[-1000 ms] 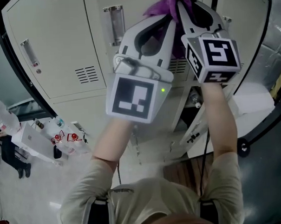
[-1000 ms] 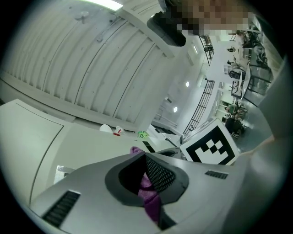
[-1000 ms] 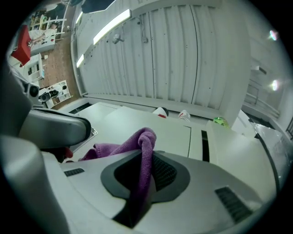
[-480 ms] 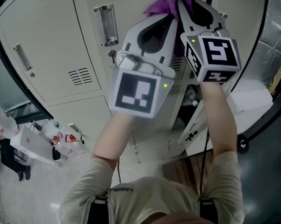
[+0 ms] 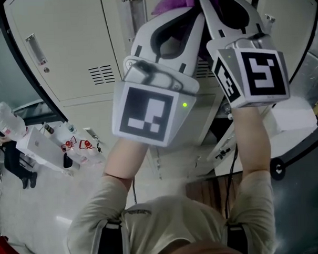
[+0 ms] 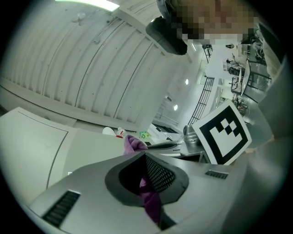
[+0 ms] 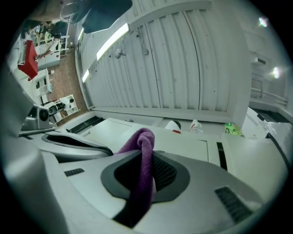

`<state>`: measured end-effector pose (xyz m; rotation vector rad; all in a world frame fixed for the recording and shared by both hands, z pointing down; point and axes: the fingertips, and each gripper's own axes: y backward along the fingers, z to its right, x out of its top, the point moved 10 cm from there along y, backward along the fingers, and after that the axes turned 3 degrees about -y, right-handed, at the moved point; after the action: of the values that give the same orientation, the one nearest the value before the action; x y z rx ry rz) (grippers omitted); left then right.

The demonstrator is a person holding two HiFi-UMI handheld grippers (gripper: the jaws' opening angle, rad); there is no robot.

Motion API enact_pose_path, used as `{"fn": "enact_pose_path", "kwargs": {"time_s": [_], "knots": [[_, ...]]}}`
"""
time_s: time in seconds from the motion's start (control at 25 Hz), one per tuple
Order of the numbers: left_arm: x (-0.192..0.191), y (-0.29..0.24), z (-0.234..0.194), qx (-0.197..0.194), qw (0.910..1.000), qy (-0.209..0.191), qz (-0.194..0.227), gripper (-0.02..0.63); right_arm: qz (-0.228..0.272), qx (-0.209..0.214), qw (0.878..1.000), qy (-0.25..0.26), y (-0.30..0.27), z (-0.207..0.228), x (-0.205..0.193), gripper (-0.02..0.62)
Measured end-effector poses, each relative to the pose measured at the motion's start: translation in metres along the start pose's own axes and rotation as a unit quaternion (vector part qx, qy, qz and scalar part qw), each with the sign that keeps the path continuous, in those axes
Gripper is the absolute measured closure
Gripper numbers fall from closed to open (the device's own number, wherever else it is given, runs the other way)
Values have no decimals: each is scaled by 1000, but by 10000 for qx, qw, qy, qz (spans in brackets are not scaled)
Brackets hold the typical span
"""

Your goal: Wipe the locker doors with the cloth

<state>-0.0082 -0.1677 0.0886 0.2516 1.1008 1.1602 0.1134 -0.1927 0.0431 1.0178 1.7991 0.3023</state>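
While clenched on purple cloth (image 7: 145,137) with left gripper (image 6: 146,157) and right gripper (image 7: 147,157), high near far locker doors (image 5: 71,48) (barely protruding past jaws): may scrape plastic on paint, or tug loose.

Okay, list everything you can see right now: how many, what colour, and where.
cloth: one, purple, top centre, against the lockers
locker doors: at least two, beige, behind the grippers
door handles: two visible, metal, one on each door
vent slots: one clear set, low on the left door
white table: one, lower left on the floor, small items on it
bottles and packets: a few, white, red and green, on the locker top
left gripper: one, grey-white, shut on the cloth
right gripper: one, grey-white, shut on the cloth
forearms: two, bare, raised towards the lockers
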Motion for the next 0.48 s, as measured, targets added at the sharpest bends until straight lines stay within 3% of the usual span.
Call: {"fn": "enact_pose_path", "kwargs": {"time_s": [0.48], "knots": [[7, 64, -34, 583, 9948, -486, -684, 607, 313, 867, 9943, -543, -17, -65, 0, 548]]}}
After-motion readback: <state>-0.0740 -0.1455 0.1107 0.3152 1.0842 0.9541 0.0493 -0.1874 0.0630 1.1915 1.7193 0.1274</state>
